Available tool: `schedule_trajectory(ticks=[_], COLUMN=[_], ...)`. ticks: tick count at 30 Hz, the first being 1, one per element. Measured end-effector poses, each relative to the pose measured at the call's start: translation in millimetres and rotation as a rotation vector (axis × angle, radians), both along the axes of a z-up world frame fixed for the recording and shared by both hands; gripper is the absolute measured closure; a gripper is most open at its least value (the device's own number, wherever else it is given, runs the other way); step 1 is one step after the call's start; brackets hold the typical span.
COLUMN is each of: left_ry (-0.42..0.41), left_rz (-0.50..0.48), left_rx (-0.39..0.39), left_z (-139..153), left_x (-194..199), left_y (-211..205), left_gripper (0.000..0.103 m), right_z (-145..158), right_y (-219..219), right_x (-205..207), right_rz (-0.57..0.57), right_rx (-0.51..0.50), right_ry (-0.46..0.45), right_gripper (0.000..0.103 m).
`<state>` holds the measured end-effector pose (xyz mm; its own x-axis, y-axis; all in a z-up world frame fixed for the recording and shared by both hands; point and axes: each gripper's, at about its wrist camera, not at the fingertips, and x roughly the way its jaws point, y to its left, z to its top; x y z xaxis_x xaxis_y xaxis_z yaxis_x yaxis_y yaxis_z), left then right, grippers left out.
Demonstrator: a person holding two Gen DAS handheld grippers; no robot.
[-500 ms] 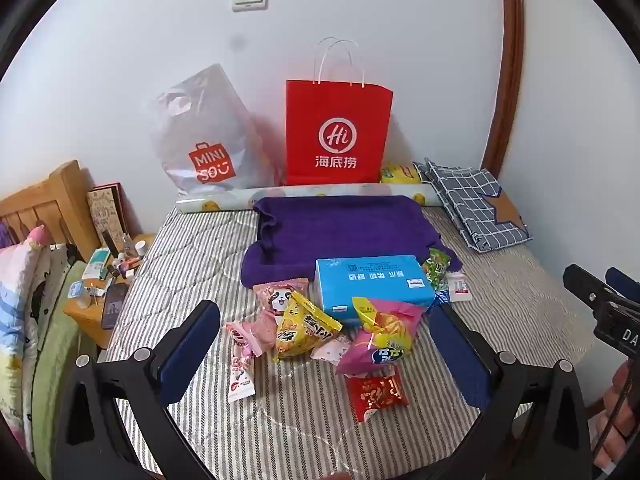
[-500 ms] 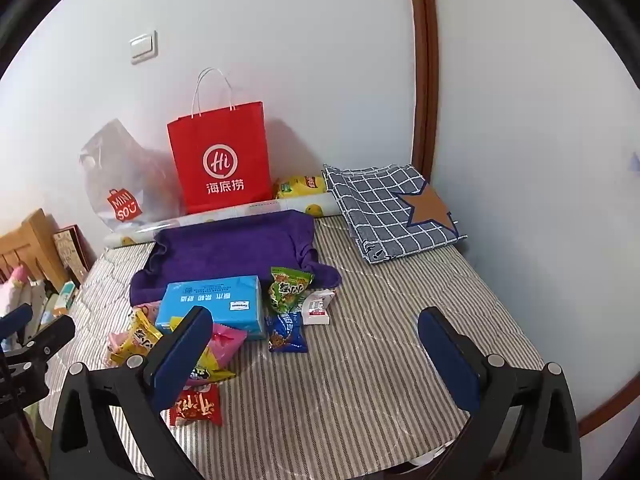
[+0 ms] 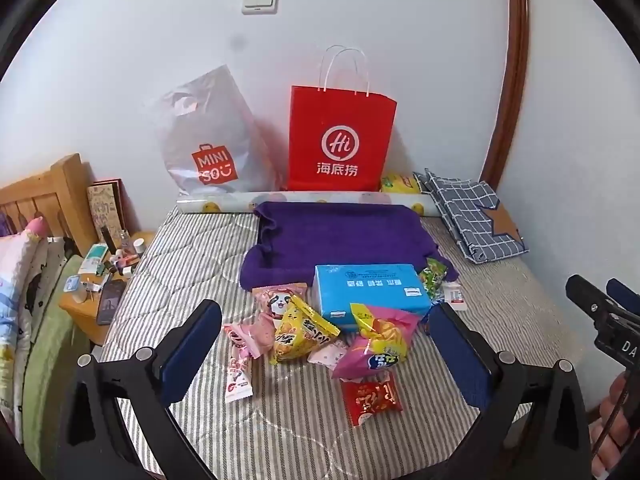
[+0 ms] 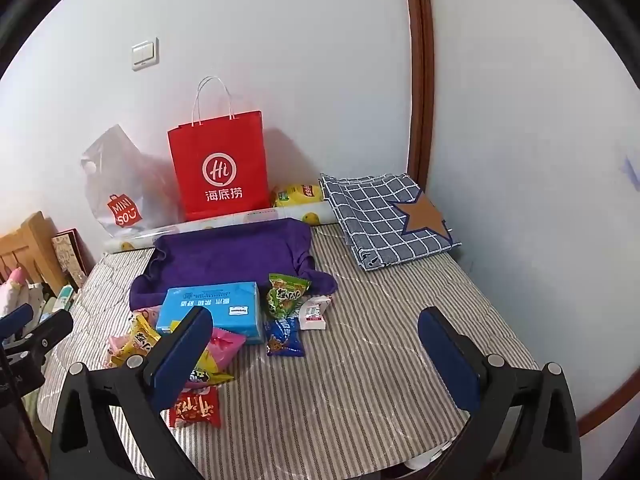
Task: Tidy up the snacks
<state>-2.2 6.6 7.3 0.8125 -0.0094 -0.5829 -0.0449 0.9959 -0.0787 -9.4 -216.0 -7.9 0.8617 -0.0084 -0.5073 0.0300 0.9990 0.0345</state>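
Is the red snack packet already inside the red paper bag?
No, the red snack packet lies on the striped bed cover, well in front of the red paper bag by the wall.

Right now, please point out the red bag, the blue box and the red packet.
red bag (image 3: pixel 340 140): left wrist view, front face.
blue box (image 3: pixel 370 290): left wrist view, top face.
red packet (image 4: pixel 196 406): right wrist view, middle.

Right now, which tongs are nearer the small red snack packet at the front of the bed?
Left. The left tongs frame the red packet between open fingers; the right tongs sit off to its right, the packet beneath their left finger.
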Motion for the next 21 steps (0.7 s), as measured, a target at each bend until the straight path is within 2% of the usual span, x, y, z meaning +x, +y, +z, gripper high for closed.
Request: schedule_trajectory(ticks=[21], left_ry=[0.008], left_rz=[-0.011], left_rx=[-0.011], left_z=[-2.0], left_x=[-1.3], left_y=[4.5], left_gripper=[0.000], right_z=[3.4], right_y=[13.7], right_x=[-2.8], right_rz=[0.015], right_rx=[-0.032], right_ry=[-0.015], right_gripper=[0.000])
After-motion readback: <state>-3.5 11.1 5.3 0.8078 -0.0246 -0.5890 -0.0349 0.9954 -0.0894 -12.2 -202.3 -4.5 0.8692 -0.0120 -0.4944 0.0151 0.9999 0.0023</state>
